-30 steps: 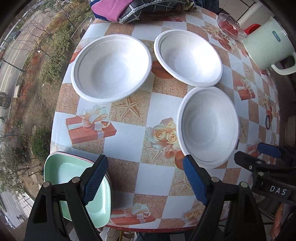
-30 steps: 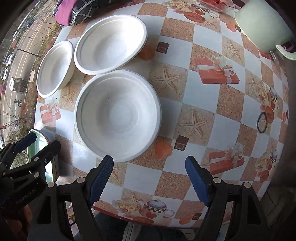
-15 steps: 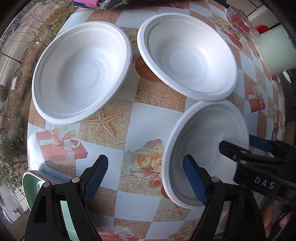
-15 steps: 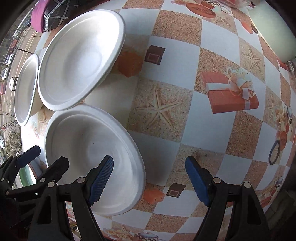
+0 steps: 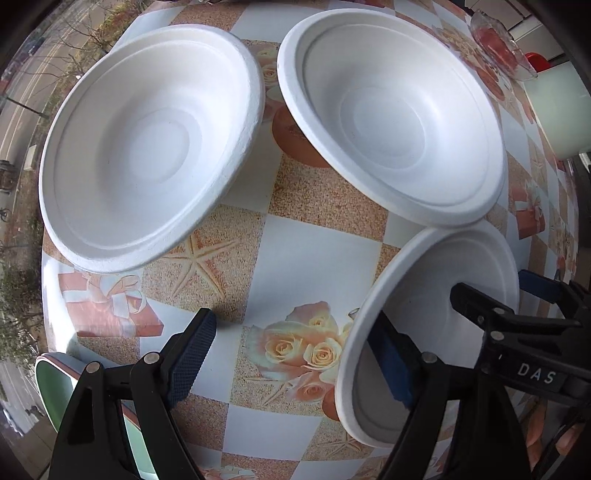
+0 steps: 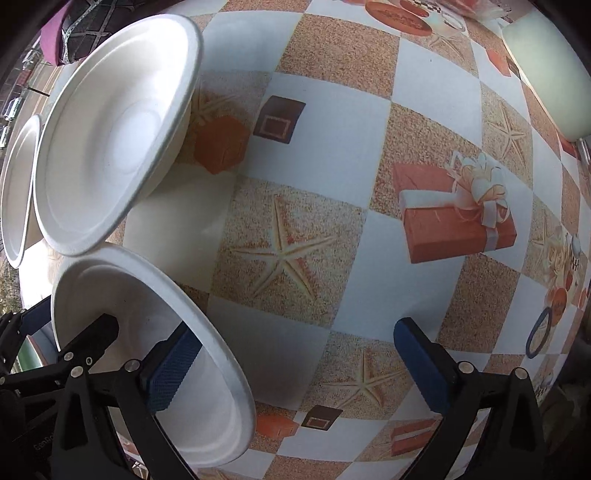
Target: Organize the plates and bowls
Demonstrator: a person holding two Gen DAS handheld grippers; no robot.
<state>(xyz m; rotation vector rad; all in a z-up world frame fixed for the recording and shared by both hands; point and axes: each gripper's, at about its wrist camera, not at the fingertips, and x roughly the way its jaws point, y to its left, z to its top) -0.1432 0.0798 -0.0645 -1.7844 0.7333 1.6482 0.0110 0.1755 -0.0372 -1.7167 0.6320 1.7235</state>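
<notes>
Three white foam bowls stand on a patterned tablecloth: one at the far left [image 5: 144, 147], one at the far middle [image 5: 391, 118], one nearest [image 5: 436, 325]. My left gripper [image 5: 295, 362] is open, low over the table; its right finger sits inside the nearest bowl and its left finger outside, so the bowl's left rim lies between them. My right gripper [image 6: 291, 365] is open too; its left finger is inside the same nearest bowl [image 6: 147, 332], its right finger over the cloth, with the bowl's right rim between them. The other two bowls [image 6: 110, 147] are at upper left.
A stack of green plates [image 5: 55, 391] lies at the table's near left edge. A pale green pitcher [image 5: 561, 110] and a glass dish [image 5: 495, 40] stand at the far right. A blue hair ring [image 6: 537, 334] lies near the right edge. Folded cloth [image 6: 70, 33] lies at the far side.
Both grippers have moved forward and down toward the nearest bowl. Each now has one finger inside it, straddling opposite rims. Both stay open.
</notes>
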